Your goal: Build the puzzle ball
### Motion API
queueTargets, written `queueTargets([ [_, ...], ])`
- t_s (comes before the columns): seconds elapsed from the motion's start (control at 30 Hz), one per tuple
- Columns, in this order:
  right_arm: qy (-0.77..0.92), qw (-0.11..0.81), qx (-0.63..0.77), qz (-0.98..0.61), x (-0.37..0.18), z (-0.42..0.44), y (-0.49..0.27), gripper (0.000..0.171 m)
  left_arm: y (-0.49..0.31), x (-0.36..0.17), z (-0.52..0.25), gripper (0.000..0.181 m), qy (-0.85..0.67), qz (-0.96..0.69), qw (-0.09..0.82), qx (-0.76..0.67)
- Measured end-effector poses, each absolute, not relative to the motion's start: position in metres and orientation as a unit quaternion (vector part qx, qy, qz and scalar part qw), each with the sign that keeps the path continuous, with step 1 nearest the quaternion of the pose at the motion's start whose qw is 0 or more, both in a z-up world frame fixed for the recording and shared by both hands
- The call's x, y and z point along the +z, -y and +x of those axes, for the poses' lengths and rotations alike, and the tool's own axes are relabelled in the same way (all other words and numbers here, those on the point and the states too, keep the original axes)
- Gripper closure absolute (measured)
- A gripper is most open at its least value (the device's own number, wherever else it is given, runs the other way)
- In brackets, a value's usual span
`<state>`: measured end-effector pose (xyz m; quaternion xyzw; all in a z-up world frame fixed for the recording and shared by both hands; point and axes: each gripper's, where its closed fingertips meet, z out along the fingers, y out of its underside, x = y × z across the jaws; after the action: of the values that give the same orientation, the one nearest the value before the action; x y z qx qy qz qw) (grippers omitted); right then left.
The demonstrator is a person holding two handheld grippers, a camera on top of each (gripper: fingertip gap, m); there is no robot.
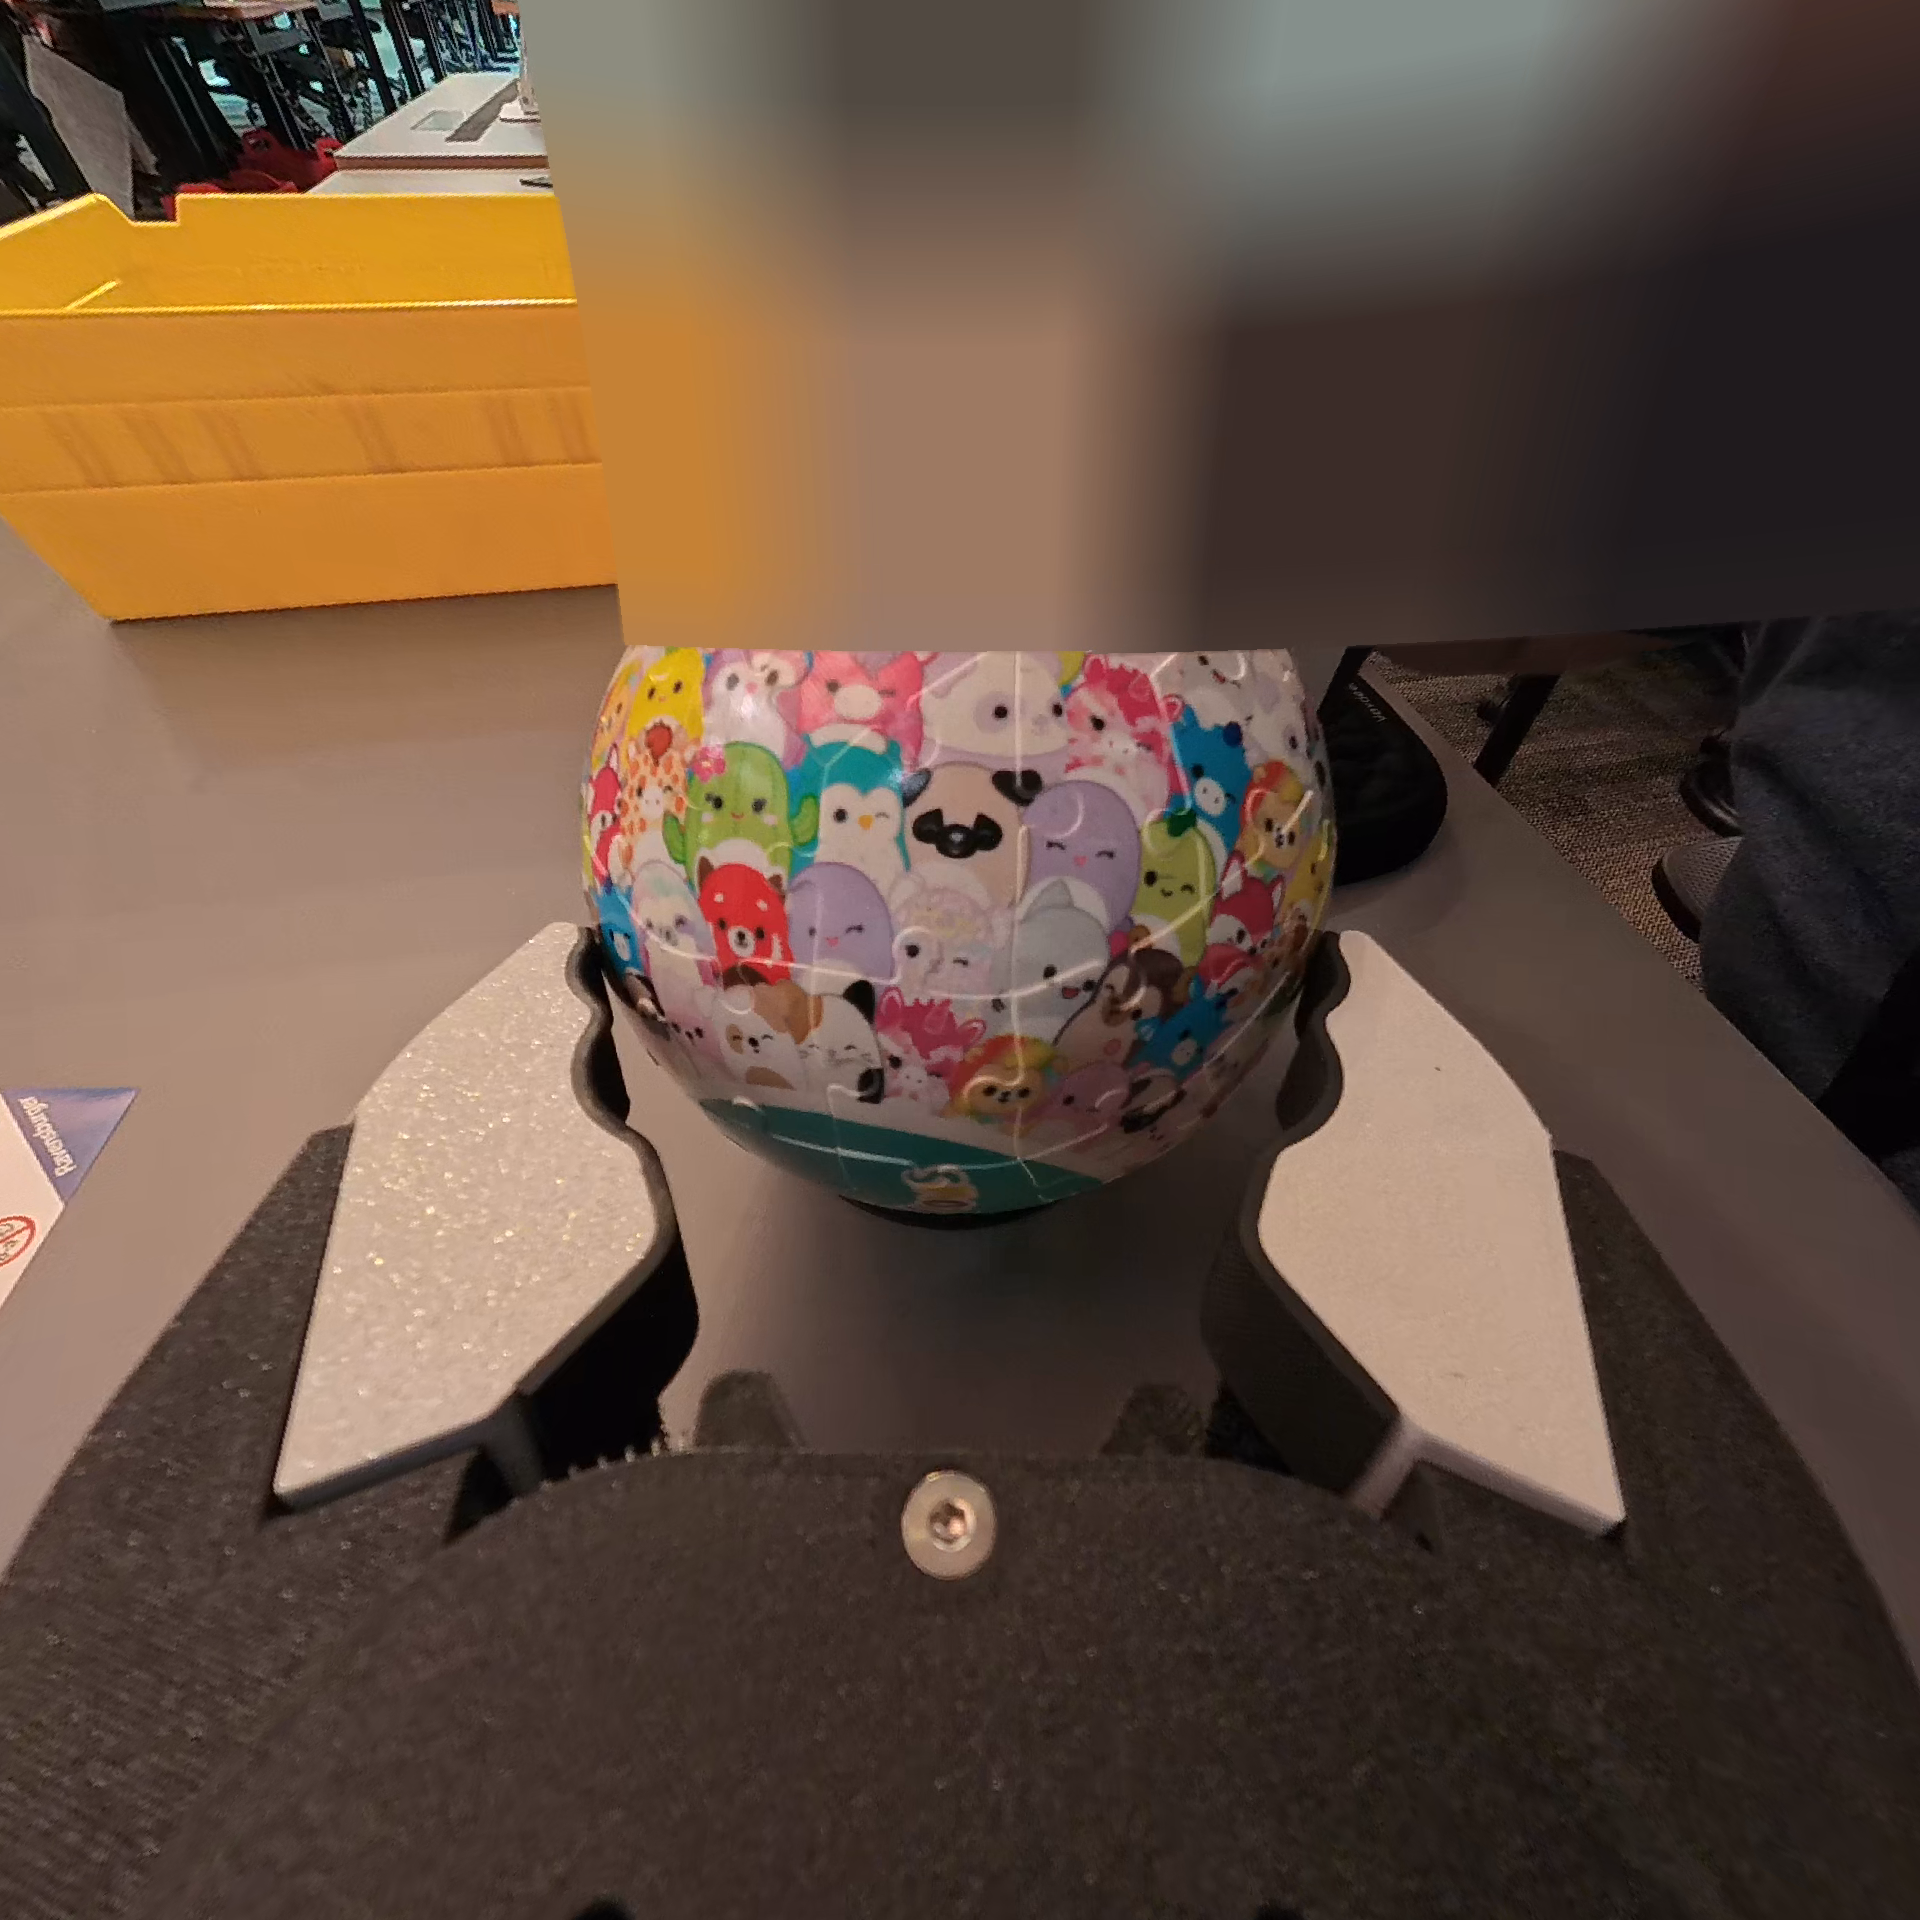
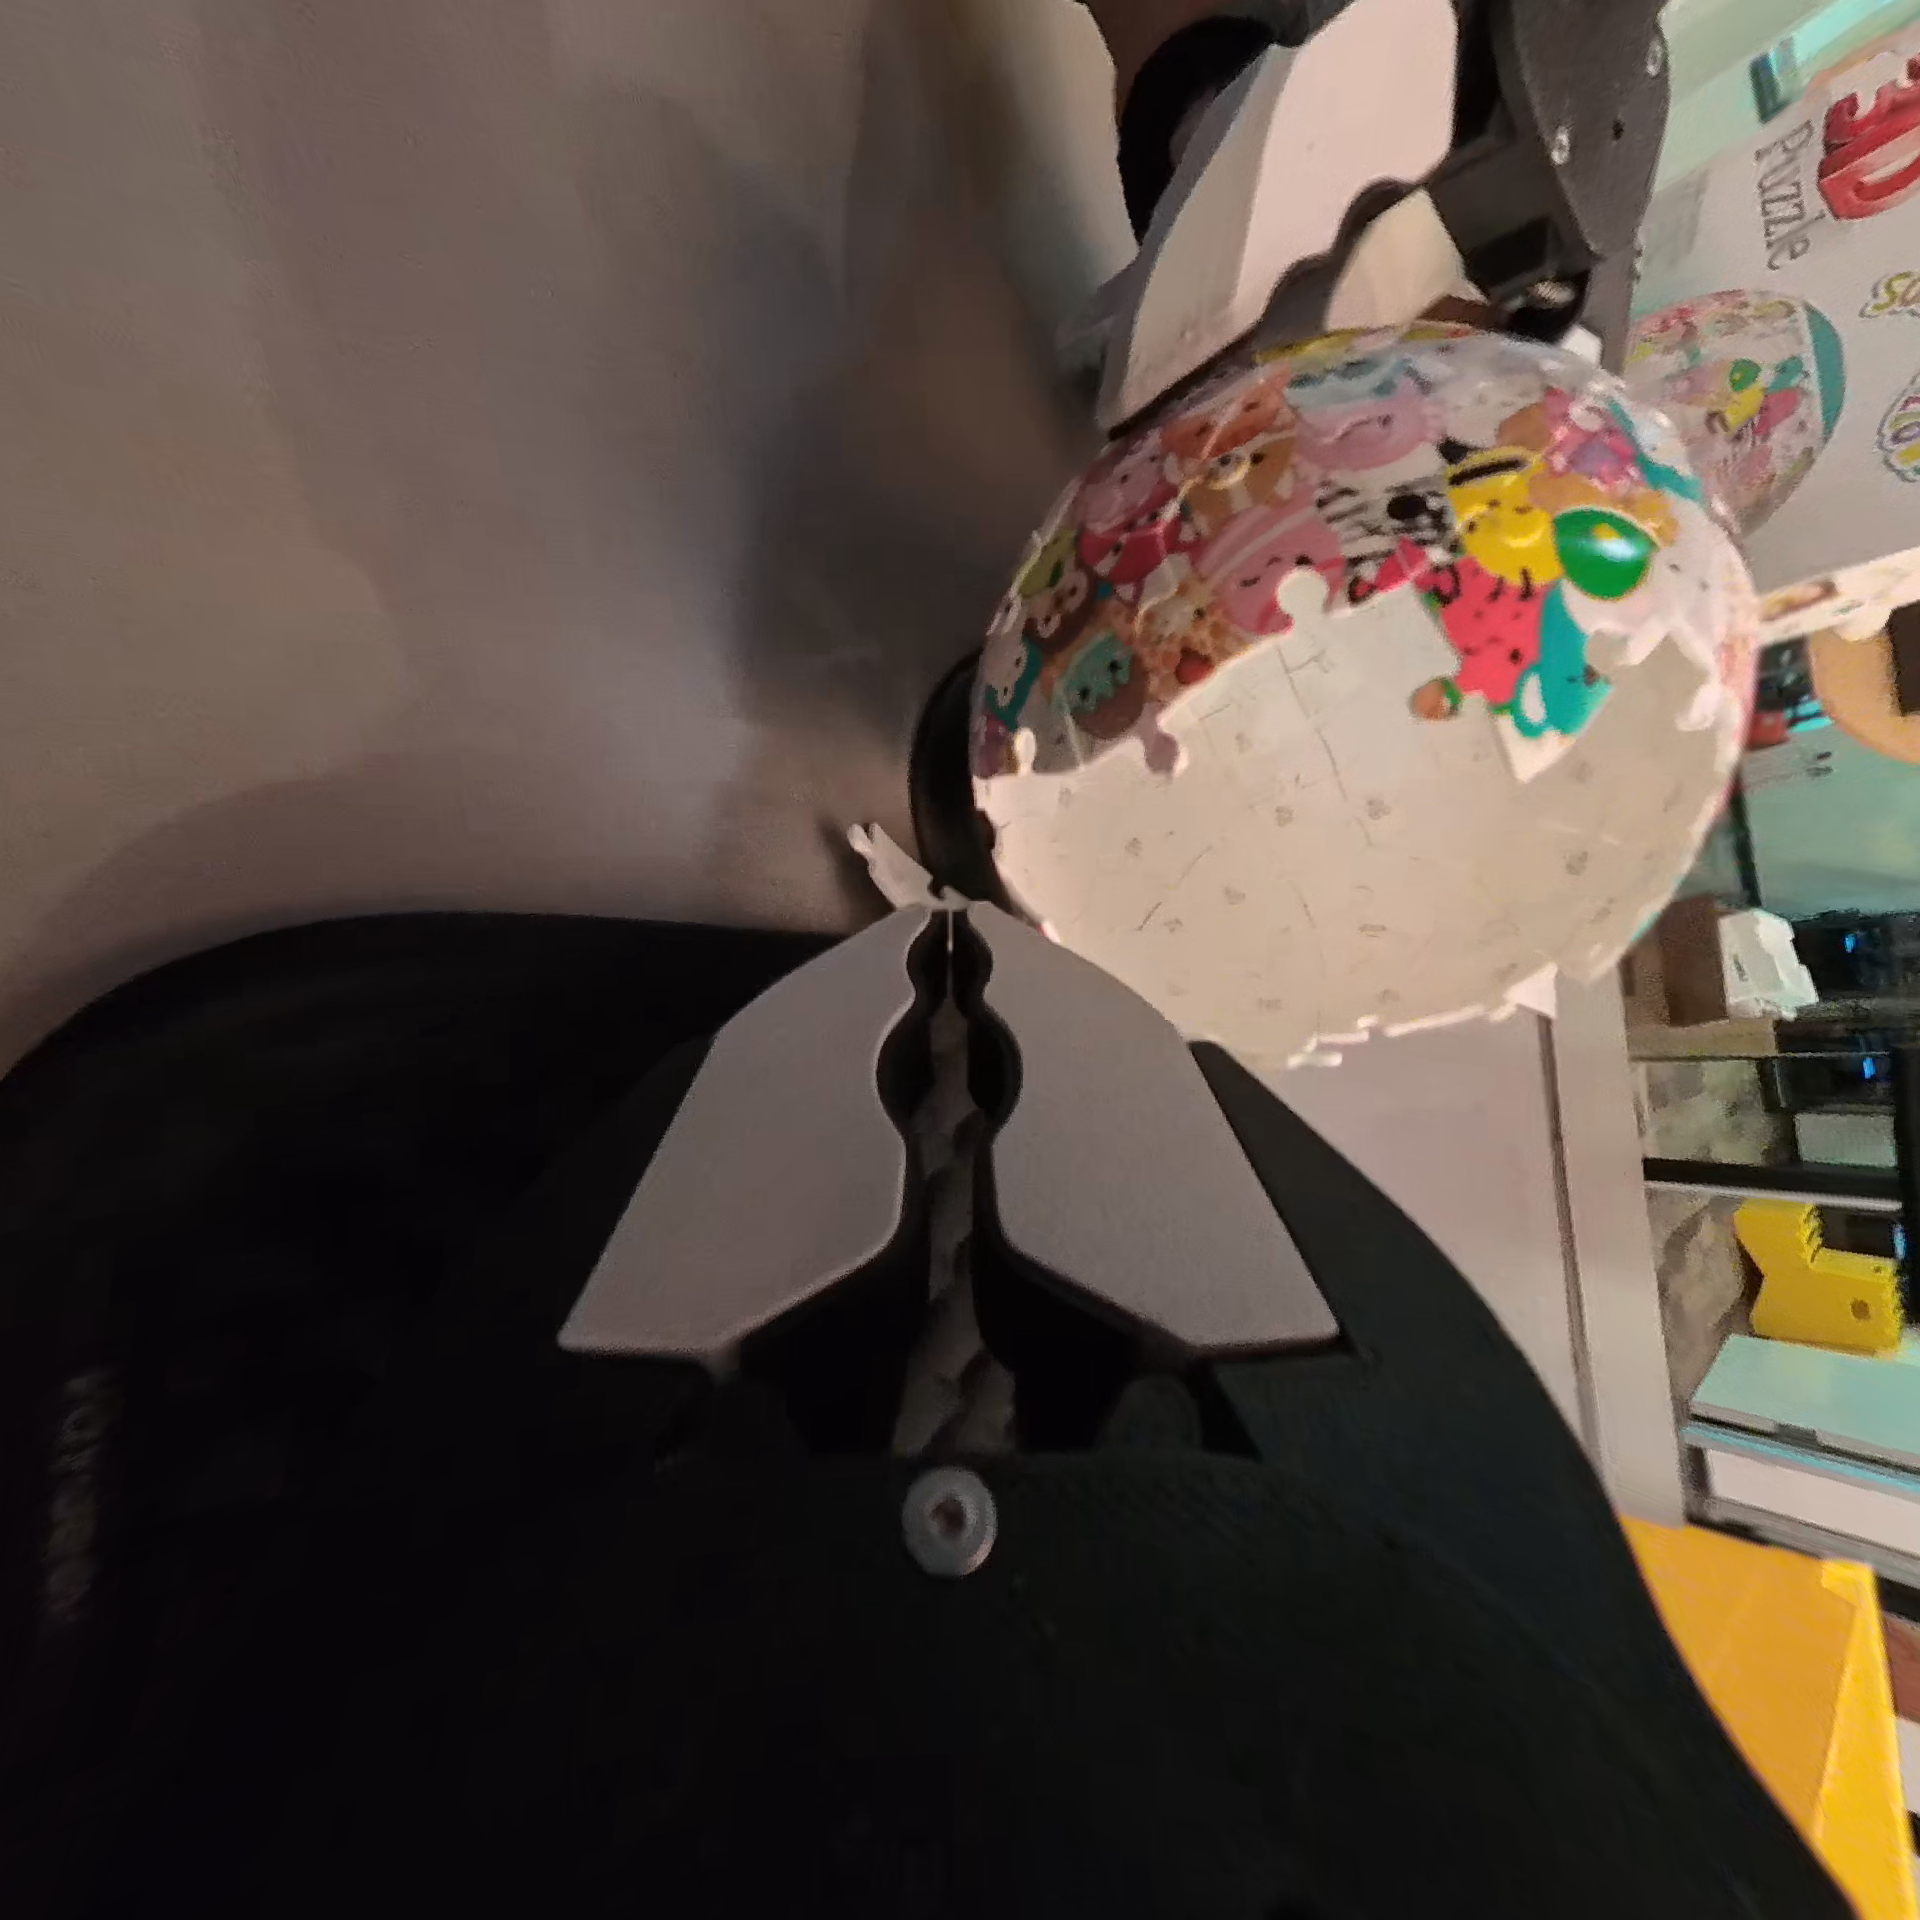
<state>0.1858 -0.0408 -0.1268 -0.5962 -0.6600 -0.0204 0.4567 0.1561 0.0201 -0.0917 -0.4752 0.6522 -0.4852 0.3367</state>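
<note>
Sits mid-frame in the left wrist view: puzzle ball (image 1: 956, 831), perched on a small black ring stand (image 1: 935, 1210) on the grey desk (image 1: 260, 831), with the left gripper (image 1: 966, 956) straddling it, jaws spread wide and pressing the lower flanks, apparently bracing rather than squeezing. Shows in the right wrist view as an unfinished shell, with a jagged opening toward centre-right exposing the plain white inner face. Just left of it, right gripper (image 2: 951, 914), jaws together and pinching a thin white puzzle piece (image 2: 894, 868) edge-on at the very tips. Likely trouble: slipping or twisting of so slim a piece in so shallow a pinch; pushing it in misaligned and bending a tab; pressing too hard on the open rim and popping neighbouring pieces loose, or tipping the ball off its ring should the bracing jaws give way. Glossy, hard curved plastic outside, printed with crowded bright cartoon creatures; matte white inside, seamed with interlocking knobs. Fingers light grey and faintly grainy, with wavy black inner pads. Matte, smooth desk; rigid yellow box (image 1: 291, 416) at upper left; paper leaflet (image 1: 42, 1174) at the left edge.
</note>
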Motion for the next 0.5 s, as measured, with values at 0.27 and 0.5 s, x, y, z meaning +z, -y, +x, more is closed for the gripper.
queueTargets([
  [0.27,0.583,0.512,0.030,-0.631,-0.108,0.203,0.042,0.150,-0.020,-0.089,0.154,0.060,-0.655,-0.471,0.351,-0.474],
  [0.5,0.628,0.512,-0.004,-0.586,-0.104,0.191,0.033,0.139,-0.021,-0.088,0.152,0.061,-0.652,-0.473,0.339,-0.486],
])
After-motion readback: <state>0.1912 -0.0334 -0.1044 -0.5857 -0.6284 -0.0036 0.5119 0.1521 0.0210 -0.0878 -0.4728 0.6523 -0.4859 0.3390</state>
